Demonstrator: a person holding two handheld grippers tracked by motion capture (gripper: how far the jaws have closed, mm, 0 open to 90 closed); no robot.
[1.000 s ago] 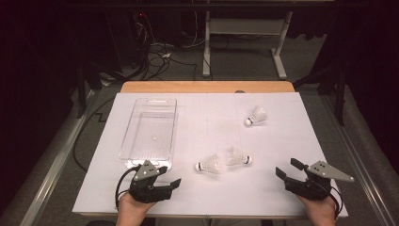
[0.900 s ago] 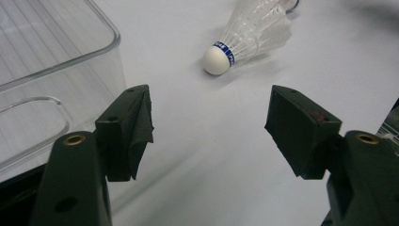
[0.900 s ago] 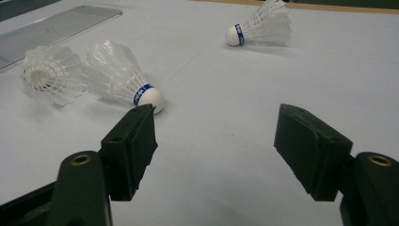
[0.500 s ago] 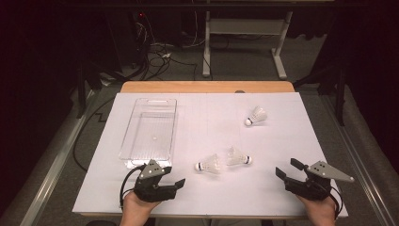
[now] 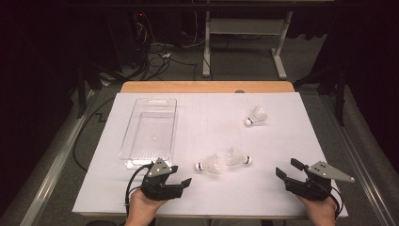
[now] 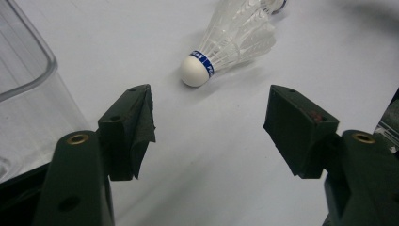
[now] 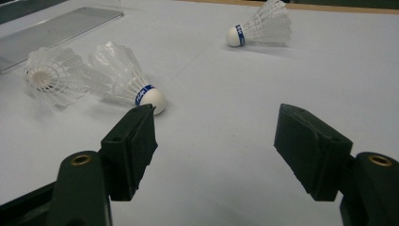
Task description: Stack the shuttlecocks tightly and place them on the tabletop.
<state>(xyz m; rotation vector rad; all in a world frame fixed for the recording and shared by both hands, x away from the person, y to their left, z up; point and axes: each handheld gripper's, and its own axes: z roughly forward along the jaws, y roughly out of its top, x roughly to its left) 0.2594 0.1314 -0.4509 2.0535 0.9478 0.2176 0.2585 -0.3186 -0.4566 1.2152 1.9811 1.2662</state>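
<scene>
While all three shuttlecocks lie loose on the white worktop (image 5: 207, 188) and the clear tray (image 5: 141, 141) at the left holds nothing that can be made out, the work looks to be at its very start: judging by the layout, the shuttlecocks are probably meant to go into the tray, and none has been lifted. The left gripper (image 5: 181, 181) sits low at the near edge, just beside the tray's near corner, its fingers (image 6: 134, 125) spread wide and holding nothing; in the left gripper view they frame the cork tip of the nearest shuttlecock (image 6: 230, 42), which lies a little ahead of them with its feathers pointing away. In the high view this nearest shuttlecock (image 5: 209, 165) lies beside a second shuttlecock (image 5: 237, 157), feathers close together or touching and corks pointing apart. The right gripper (image 5: 287, 168) rests near the right front of the worktop, its fingers (image 7: 131, 141) also wide apart and empty, with the second shuttlecock's cork near its left finger in the right gripper view. The third shuttlecock (image 5: 256, 115) lies well apart from the pair, farther back toward the right. Everything is left to do: the left gripper seems set for a first grasp, needing only to go forward and close on the cork.
</scene>
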